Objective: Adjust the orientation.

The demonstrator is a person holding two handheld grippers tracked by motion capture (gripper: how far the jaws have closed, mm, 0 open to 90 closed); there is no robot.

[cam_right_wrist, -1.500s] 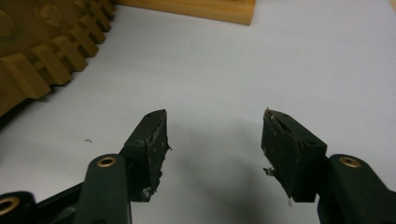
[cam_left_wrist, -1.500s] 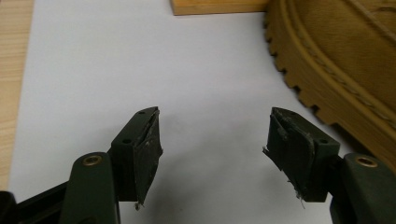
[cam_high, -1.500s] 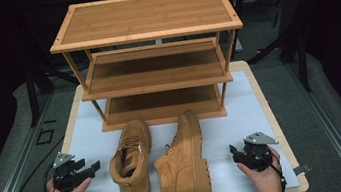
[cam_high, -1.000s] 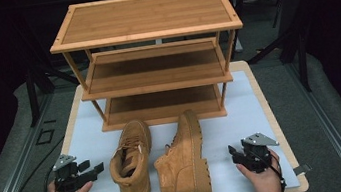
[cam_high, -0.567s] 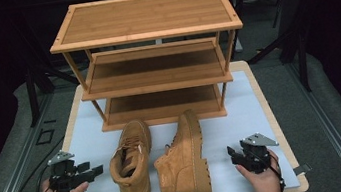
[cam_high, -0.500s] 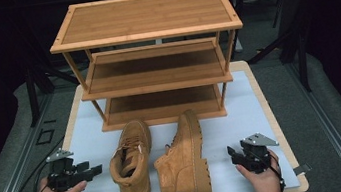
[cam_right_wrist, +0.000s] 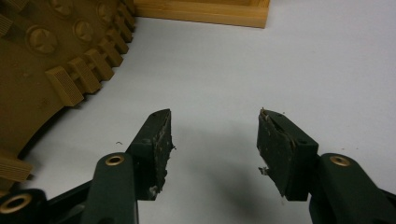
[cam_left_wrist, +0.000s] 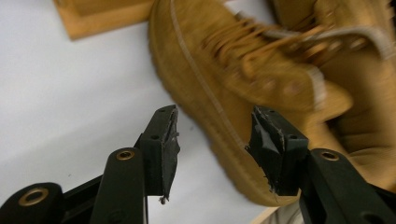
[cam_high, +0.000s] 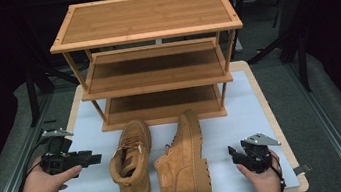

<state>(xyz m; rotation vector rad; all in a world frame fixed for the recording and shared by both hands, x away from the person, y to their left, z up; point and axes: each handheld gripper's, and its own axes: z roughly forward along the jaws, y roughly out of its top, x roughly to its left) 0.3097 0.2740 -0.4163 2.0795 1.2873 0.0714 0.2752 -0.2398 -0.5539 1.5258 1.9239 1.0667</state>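
At the near edge of the table, the left gripper (cam_high: 94, 159) sits at about 8 o'clock in the high view, held in the person's left hand (cam_high: 44, 183) and pointing toward 3 o'clock at the boots. Its jaws have just been closing, yet they stand well apart with nothing pressed between them; in the left gripper view the gripper (cam_left_wrist: 212, 140) frames the side of the upright boot beyond the pads, which do not touch it. The right gripper (cam_high: 232, 154) rests at about 4 o'clock, in the right hand (cam_high: 264, 181), low over the pale blue mat (cam_high: 274, 127). Its jaws gape wide and hold nothing; the right gripper view shows the gripper (cam_right_wrist: 215, 140) over bare mat, with the lugged sole of the tipped boot (cam_right_wrist: 51, 65) at 10 o'clock, apart from the pads.

Between the two grippers lie two tan lace-up work boots. The upright boot (cam_high: 130, 167) stands on its sole just beside the left gripper's tips, toe toward 12 o'clock. The tipped boot (cam_high: 185, 159) lies on its side just to the right of it, sole facing the right gripper, the two boots almost touching.

Farther off, toward 12 o'clock, stands a three-tier bamboo shoe rack (cam_high: 145, 19), its lowest shelf just beyond the boots' toes.
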